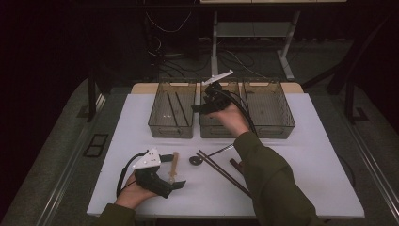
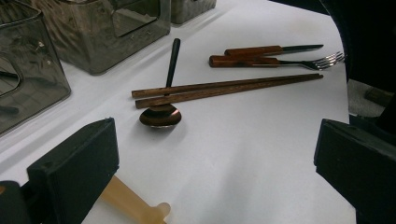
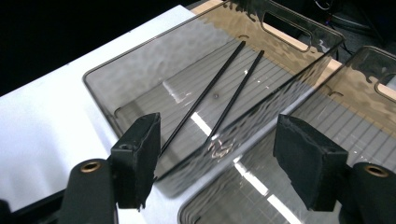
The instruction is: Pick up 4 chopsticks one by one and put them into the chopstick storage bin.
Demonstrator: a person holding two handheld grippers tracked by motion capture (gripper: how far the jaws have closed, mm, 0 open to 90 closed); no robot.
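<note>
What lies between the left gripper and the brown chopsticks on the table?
A dark spoon, its handle passing under the brown chopsticks, with bare white table nearer the left gripper, seen in the left gripper view.

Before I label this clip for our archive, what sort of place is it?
Probably a lab or recording setup rather than a kitchen: a white table with three clear bins for sorting cutlery, dark surroundings, loose cables on the floor behind, and a handheld claw.
</note>
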